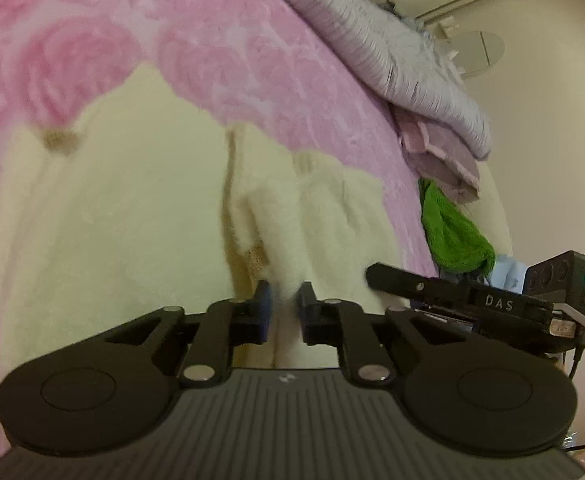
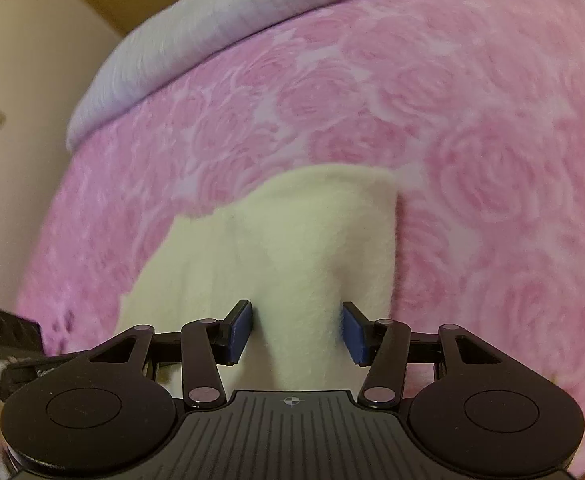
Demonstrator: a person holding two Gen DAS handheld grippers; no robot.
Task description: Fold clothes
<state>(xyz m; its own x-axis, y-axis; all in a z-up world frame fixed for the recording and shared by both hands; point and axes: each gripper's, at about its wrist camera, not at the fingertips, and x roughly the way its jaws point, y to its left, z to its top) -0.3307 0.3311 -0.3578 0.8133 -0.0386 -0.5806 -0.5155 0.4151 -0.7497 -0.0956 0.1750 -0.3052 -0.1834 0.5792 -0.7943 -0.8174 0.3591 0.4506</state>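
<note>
A fluffy cream garment [image 1: 112, 240] lies spread on a pink rose-patterned blanket [image 1: 252, 60]. In the left wrist view my left gripper [image 1: 285, 300] is shut on a raised fold of this garment, its blue pads close together with the fabric pinched between them. In the right wrist view my right gripper [image 2: 296, 328] grips a wider ridge of the cream garment [image 2: 292, 220], which fills the gap between the blue pads. The cloth rises from the blanket [image 2: 492, 160] towards that grip. The right gripper's black body [image 1: 492, 304] shows side-on at the right of the left view.
A grey-lilac quilt [image 1: 392, 48] is bunched along the far edge of the bed. A mauve cloth [image 1: 440, 152] and a green cloth [image 1: 452, 232] lie at the bed's right edge. The quilt [image 2: 172, 48] and a beige wall [image 2: 12, 120] bound the right view.
</note>
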